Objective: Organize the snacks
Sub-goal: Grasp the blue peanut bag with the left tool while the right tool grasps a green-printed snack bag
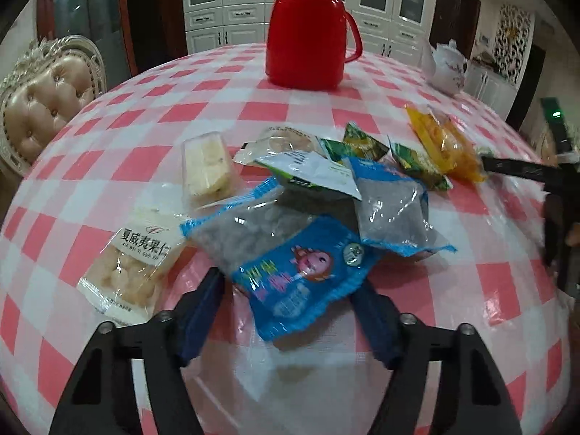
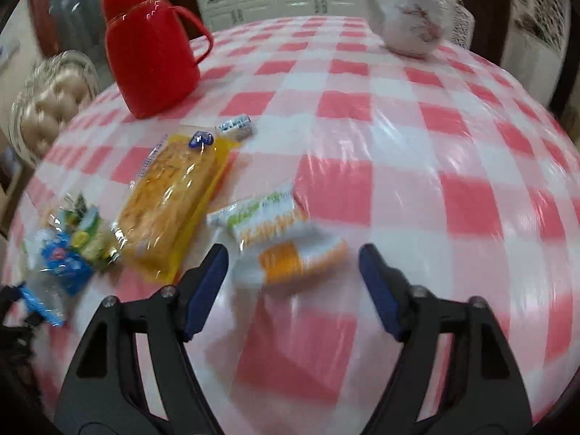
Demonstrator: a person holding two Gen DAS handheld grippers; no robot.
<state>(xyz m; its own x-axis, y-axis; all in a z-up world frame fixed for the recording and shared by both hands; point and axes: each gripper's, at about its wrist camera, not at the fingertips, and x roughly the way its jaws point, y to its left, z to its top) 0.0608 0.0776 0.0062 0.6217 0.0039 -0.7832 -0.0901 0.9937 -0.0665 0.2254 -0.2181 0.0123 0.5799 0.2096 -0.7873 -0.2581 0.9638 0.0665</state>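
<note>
Several snack packets lie on the pink checked table point(image 1: 253, 112). In the left wrist view my left gripper point(image 1: 290, 290) is open, its fingers on either side of a blue cartoon snack bag point(image 1: 290, 272). Behind it lie a second blue bag point(image 1: 391, 199), a white-green packet point(image 1: 311, 174), a white macadamia bag point(image 1: 134, 253), a clear cake box point(image 1: 206, 170), green packets point(image 1: 362, 145) and a yellow bread bag point(image 1: 446, 145). In the right wrist view my right gripper point(image 2: 293, 264) is open around a blurred orange-white packet point(image 2: 301, 257). A green-white packet point(image 2: 261, 214) and the yellow bread bag point(image 2: 170, 195) lie beyond.
A red thermos jug point(image 1: 304, 36) stands at the back of the table; it also shows in the right wrist view point(image 2: 148, 47). A white teapot point(image 2: 409, 18) stands far right. A tufted chair point(image 1: 43, 105) is at the left edge. The right gripper's body point(image 1: 551, 181) shows at right.
</note>
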